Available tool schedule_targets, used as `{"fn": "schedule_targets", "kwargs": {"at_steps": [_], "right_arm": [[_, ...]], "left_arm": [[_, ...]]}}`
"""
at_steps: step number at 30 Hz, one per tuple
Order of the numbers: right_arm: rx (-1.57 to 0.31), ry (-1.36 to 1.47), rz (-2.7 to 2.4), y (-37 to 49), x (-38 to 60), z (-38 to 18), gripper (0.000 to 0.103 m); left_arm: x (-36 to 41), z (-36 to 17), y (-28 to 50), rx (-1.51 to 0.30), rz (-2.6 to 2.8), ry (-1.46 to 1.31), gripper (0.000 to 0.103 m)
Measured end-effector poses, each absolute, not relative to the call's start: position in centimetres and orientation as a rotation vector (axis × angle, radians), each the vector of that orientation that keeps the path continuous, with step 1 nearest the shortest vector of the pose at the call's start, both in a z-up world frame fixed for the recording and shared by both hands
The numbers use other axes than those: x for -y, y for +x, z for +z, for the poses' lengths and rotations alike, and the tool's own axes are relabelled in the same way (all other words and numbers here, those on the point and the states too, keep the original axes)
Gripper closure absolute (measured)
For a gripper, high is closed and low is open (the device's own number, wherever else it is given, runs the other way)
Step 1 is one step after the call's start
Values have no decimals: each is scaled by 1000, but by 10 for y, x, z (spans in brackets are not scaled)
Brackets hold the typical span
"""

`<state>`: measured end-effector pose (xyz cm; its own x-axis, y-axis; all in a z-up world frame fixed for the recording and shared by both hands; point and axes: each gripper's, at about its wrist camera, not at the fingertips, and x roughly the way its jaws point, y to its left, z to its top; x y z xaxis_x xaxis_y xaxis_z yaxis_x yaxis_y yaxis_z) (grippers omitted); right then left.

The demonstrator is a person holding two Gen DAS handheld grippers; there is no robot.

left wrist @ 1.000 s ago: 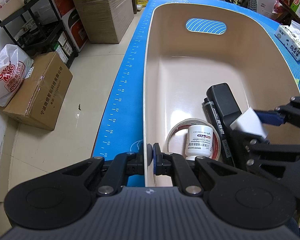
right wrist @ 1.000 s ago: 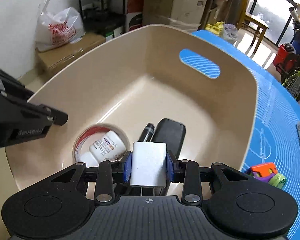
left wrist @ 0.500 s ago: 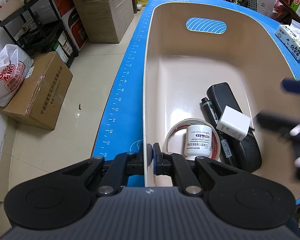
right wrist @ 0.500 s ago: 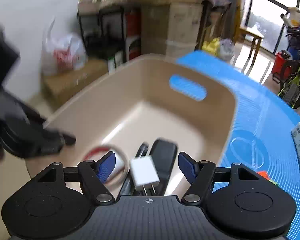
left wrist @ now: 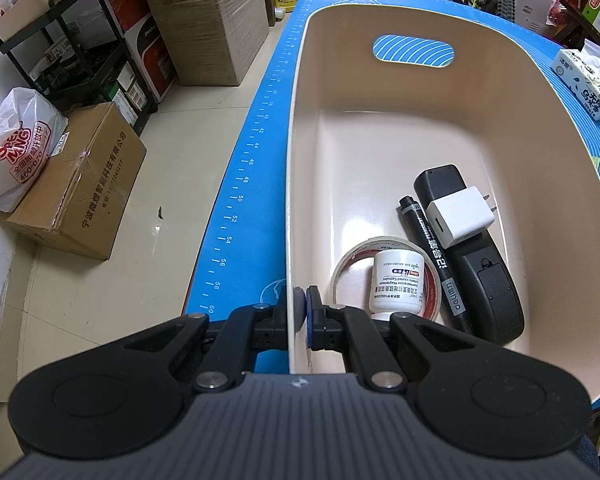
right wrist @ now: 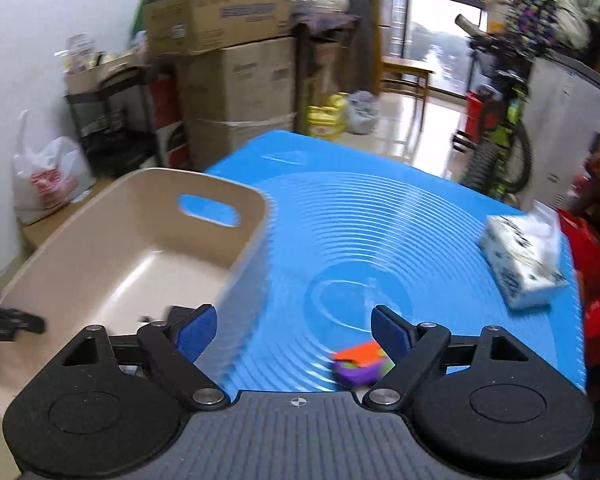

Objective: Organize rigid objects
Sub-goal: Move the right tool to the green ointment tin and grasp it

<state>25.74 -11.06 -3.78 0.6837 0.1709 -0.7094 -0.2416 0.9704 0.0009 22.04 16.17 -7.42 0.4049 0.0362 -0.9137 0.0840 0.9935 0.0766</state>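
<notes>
A beige plastic bin (left wrist: 420,136) sits on the blue mat (left wrist: 252,168). My left gripper (left wrist: 301,312) is shut on the bin's near-left rim. Inside lie a white charger plug (left wrist: 458,216) on top of a black remote (left wrist: 476,264), a black marker (left wrist: 432,252), and a white pill bottle (left wrist: 398,280) inside a tape roll (left wrist: 344,268). My right gripper (right wrist: 294,330) hangs over the mat to the right of the bin (right wrist: 148,240), its jaws opening with nothing between them. An orange, purple and green toy (right wrist: 360,364) lies on the mat just inside its right finger.
A tissue box (right wrist: 520,256) stands at the mat's right edge, also the tissue box (left wrist: 584,80) beyond the bin. Cardboard boxes (left wrist: 80,184), a black shelf (left wrist: 80,48) and a white plastic bag (left wrist: 12,144) crowd the floor on the left. A bicycle (right wrist: 496,136) stands behind the table.
My right gripper let go of the white charger plug, which now rests on the remote in the bin. It then swung right, out over the mat, with its jaws wide. The left gripper stayed put.
</notes>
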Motion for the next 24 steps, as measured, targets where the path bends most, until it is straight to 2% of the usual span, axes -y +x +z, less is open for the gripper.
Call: {"fn": "schedule_targets", "kwargs": {"at_steps": [10,24], "right_arm": [[-864,-110,137,280,168,-87,16],[-937,-138,131,293,178,-134,21]], "left_arm": [[-162,-74,220,-1155,-29,121,95],[-163,-73,219,-1156,-29,124,95]]}}
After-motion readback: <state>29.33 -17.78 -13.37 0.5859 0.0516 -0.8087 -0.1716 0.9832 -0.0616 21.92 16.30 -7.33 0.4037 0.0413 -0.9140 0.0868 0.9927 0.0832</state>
